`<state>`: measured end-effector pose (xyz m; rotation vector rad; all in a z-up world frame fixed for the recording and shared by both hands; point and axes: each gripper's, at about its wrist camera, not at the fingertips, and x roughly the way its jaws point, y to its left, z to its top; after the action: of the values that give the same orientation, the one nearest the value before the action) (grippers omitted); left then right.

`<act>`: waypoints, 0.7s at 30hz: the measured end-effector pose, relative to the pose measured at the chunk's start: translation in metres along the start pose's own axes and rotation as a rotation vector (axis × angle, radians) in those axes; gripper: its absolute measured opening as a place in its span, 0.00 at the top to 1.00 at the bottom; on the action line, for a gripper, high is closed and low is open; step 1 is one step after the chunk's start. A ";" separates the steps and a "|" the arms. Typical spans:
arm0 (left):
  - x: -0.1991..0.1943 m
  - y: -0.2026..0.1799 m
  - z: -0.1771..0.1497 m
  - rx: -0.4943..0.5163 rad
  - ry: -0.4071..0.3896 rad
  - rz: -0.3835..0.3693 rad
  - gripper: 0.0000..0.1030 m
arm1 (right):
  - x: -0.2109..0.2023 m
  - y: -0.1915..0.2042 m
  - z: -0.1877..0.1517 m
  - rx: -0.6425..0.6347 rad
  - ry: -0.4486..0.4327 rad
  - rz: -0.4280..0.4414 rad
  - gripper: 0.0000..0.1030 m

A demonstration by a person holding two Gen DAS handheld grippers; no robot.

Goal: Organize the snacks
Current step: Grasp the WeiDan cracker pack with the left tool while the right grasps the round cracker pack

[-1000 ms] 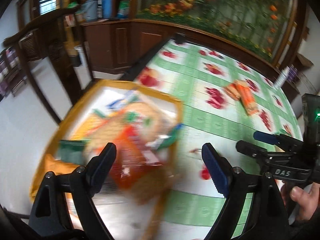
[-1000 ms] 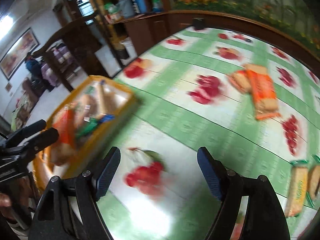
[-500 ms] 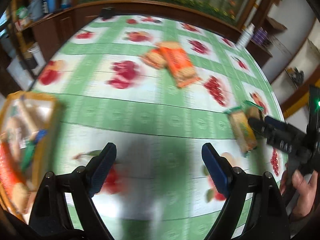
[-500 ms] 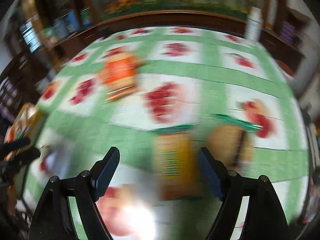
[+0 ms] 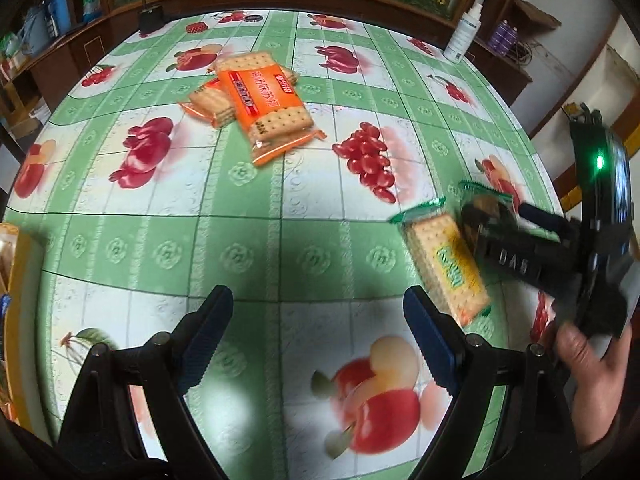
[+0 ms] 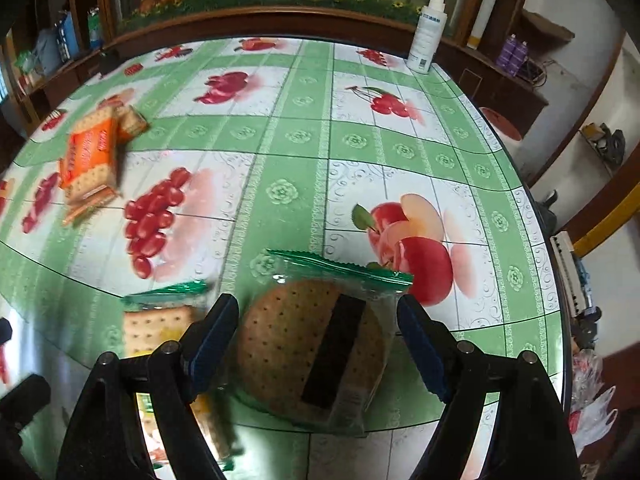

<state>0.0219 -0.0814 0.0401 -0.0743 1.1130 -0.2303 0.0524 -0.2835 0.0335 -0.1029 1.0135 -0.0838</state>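
Note:
My right gripper (image 6: 316,344) is open, its jaws on either side of a round brown cracker pack (image 6: 316,348) with green-edged wrap lying on the table. A square yellow cracker pack (image 6: 152,332) lies just left of it; it also shows in the left wrist view (image 5: 444,264), with the right gripper (image 5: 508,220) over the round pack (image 5: 486,200). My left gripper (image 5: 316,340) is open and empty above the tablecloth. Two orange cracker packs (image 5: 264,100) lie stacked farther back; they also show in the right wrist view (image 6: 90,156).
The yellow basket's edge (image 5: 16,280) shows at far left. A white spray bottle (image 6: 428,36) stands at the table's back right edge. A small black object (image 5: 151,20) sits at the back left. The table edge runs close on the right.
Both grippers swung right, away from the snack basket. The right gripper moved down over the round cracker pack; the left now faces the table's middle.

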 end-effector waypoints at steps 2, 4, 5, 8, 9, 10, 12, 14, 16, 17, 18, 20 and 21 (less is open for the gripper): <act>0.004 -0.005 0.002 0.000 0.003 -0.006 0.15 | 0.002 -0.002 -0.003 -0.014 0.011 -0.030 0.18; 0.008 -0.013 0.004 0.009 0.011 -0.013 0.15 | 0.001 -0.012 -0.007 -0.004 0.019 -0.032 0.18; 0.009 -0.015 0.005 0.012 0.013 -0.015 0.15 | -0.002 -0.018 -0.010 0.012 0.017 -0.017 0.18; 0.015 -0.026 0.005 0.013 0.024 -0.027 0.15 | -0.010 -0.034 -0.016 0.064 0.001 0.025 0.18; 0.018 -0.030 0.006 0.011 0.028 -0.030 0.15 | -0.012 -0.037 -0.016 0.079 -0.002 0.034 0.18; 0.021 -0.036 0.007 0.009 0.034 -0.033 0.15 | -0.014 -0.041 -0.017 0.096 -0.004 0.050 0.18; 0.027 -0.045 0.009 0.006 0.048 -0.036 0.15 | -0.015 -0.048 -0.018 0.128 -0.007 0.102 0.17; 0.032 -0.051 0.011 -0.009 0.064 -0.047 0.15 | -0.015 -0.054 -0.019 0.139 -0.009 0.129 0.17; 0.037 -0.054 0.012 -0.034 0.080 -0.057 0.15 | -0.013 -0.057 -0.019 0.132 -0.005 0.119 0.13; 0.041 -0.056 0.013 -0.049 0.093 -0.061 0.15 | -0.011 -0.059 -0.019 0.132 0.005 0.122 0.10; 0.044 -0.058 0.014 -0.059 0.101 -0.069 0.15 | -0.009 -0.060 -0.019 0.134 0.012 0.133 0.07; 0.047 -0.063 0.015 -0.065 0.106 -0.077 0.15 | -0.008 -0.062 -0.021 0.142 0.014 0.174 0.00; 0.048 -0.065 0.015 -0.067 0.104 -0.073 0.15 | -0.008 -0.063 -0.022 0.146 0.016 0.190 0.00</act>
<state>0.0465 -0.1561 0.0157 -0.1643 1.2227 -0.2641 0.0282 -0.3460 0.0370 0.1273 1.0255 0.0146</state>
